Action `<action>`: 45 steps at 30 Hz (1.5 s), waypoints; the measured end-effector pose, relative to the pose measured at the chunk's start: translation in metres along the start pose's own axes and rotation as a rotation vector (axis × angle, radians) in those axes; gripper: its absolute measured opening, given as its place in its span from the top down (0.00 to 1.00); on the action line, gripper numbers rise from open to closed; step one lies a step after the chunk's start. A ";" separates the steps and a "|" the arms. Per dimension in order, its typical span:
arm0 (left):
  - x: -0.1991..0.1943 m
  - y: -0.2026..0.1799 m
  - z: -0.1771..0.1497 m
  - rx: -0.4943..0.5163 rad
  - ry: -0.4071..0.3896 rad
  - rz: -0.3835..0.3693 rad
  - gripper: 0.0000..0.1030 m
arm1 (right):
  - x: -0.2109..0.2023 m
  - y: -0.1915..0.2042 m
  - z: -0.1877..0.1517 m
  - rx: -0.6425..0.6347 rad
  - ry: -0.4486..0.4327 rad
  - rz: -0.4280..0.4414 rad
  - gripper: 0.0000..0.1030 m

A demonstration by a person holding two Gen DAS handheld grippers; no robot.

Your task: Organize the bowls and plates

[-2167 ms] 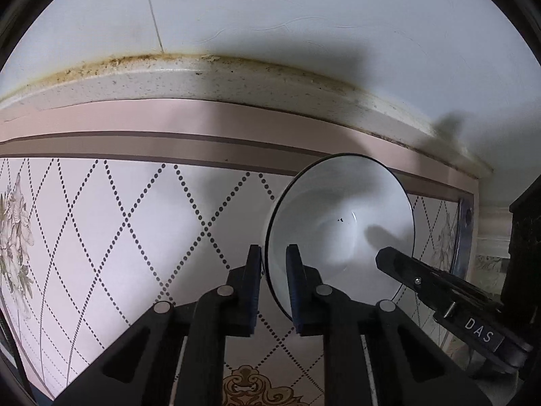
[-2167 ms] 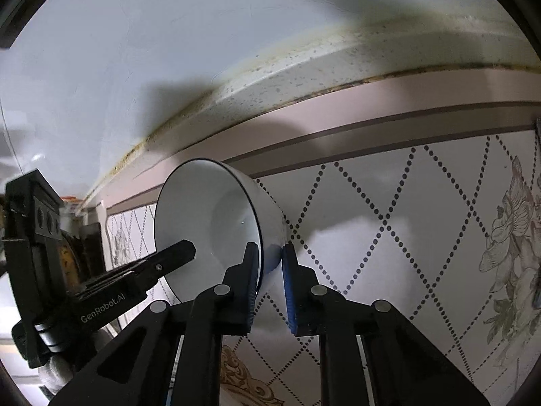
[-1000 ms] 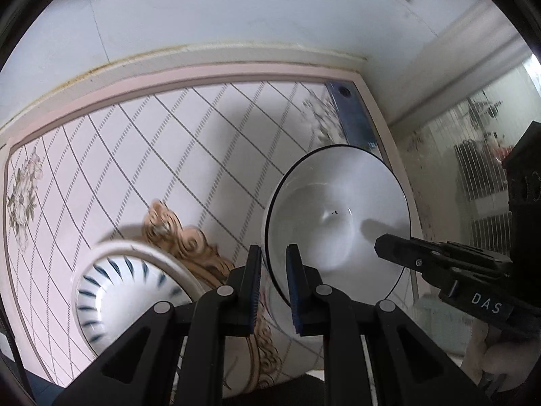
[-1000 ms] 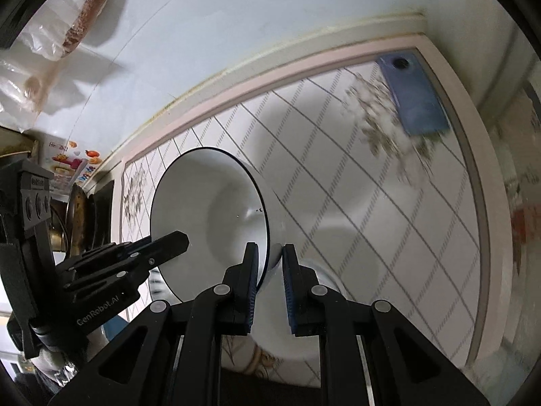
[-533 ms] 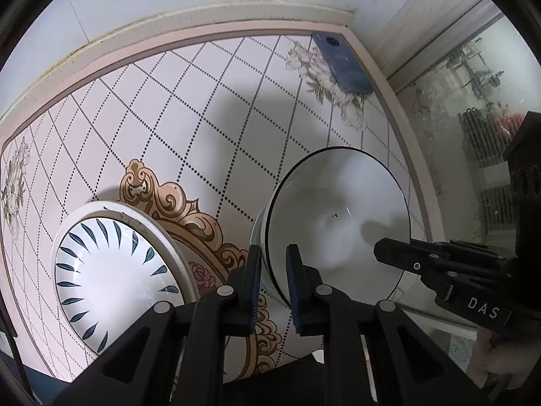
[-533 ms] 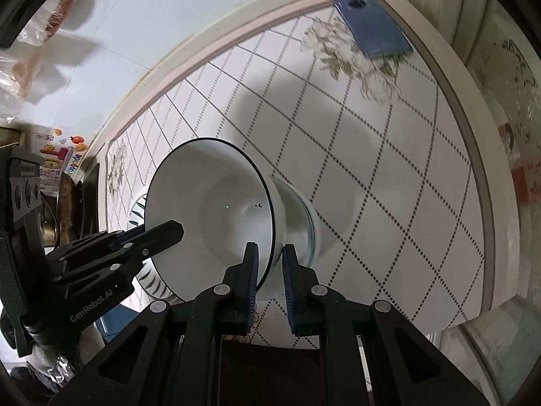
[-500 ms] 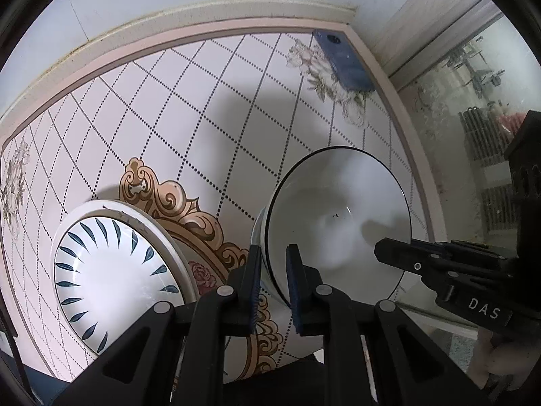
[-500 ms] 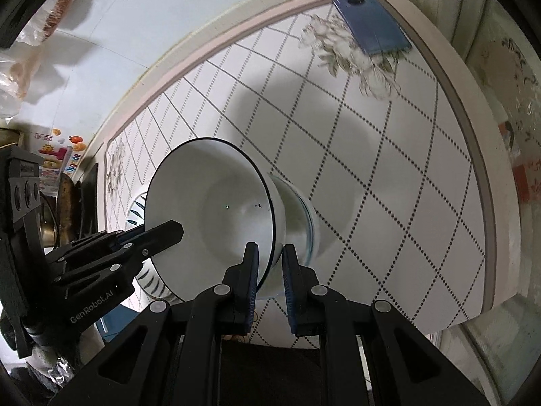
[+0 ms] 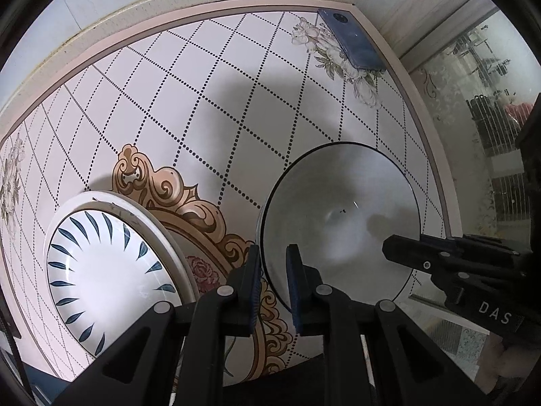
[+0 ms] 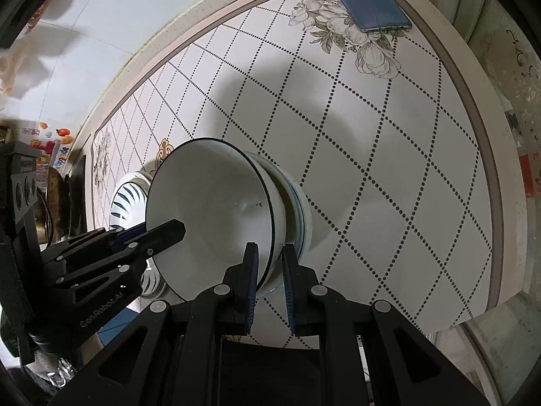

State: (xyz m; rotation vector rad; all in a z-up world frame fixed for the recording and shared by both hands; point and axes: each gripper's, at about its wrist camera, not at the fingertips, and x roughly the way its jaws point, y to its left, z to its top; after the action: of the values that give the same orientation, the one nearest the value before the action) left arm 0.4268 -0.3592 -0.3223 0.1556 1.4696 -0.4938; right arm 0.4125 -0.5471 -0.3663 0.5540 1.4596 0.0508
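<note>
A white bowl with a thin dark rim [image 9: 338,216] [image 10: 209,213] is held by both grippers on opposite sides of its rim. My left gripper [image 9: 273,282] is shut on its left edge. My right gripper [image 10: 268,279] is shut on its right edge. The held bowl sits in or just above another white bowl with a blue band [image 10: 297,209] on the patterned table. A white plate with blue leaf strokes [image 9: 108,270] [image 10: 126,199] lies on the table to the left of the bowls.
A blue phone [image 9: 351,45] [image 10: 370,3] lies at the far right corner of the table [image 9: 203,101]. A white wall runs along the far edge. A frosted glass door [image 9: 480,101] stands to the right. The near table edge is just below the bowls.
Both grippers have tilted down from the wall and lowered the held bowl toward the table, onto the blue-banded bowl. The plate has come into view at the left.
</note>
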 end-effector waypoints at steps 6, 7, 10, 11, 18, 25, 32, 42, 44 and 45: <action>0.001 -0.001 0.000 0.003 -0.002 0.009 0.88 | 0.000 0.007 0.000 -0.019 0.003 -0.039 0.84; 0.000 -0.001 0.000 0.002 -0.002 0.007 0.88 | 0.000 0.007 0.001 -0.018 0.003 -0.041 0.83; -0.002 0.000 0.000 0.000 -0.004 0.009 0.88 | -0.001 0.006 0.001 -0.010 0.002 -0.046 0.82; -0.004 0.000 0.000 0.000 -0.009 0.015 0.87 | -0.002 0.006 0.002 -0.006 0.000 -0.057 0.82; -0.046 0.001 -0.005 0.013 -0.062 0.046 0.87 | -0.023 0.016 -0.004 -0.019 -0.039 -0.091 0.65; -0.106 -0.003 -0.017 0.058 -0.174 0.035 0.67 | -0.073 0.048 -0.026 -0.104 -0.146 -0.139 0.19; -0.144 -0.004 -0.026 0.060 -0.232 -0.016 0.20 | -0.116 0.067 -0.050 -0.129 -0.215 -0.164 0.11; -0.178 -0.006 -0.037 0.047 -0.301 -0.049 0.08 | -0.171 0.082 -0.077 -0.143 -0.317 -0.184 0.10; -0.184 -0.008 -0.040 0.051 -0.310 -0.055 0.08 | -0.182 0.084 -0.079 -0.147 -0.335 -0.183 0.09; -0.187 -0.009 -0.041 0.050 -0.315 -0.057 0.08 | -0.187 0.085 -0.081 -0.149 -0.345 -0.182 0.09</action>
State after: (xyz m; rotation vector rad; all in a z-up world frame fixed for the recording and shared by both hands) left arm 0.3817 -0.3087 -0.1426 0.0716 1.1561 -0.5739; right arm 0.3359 -0.5139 -0.1615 0.2891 1.1519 -0.0758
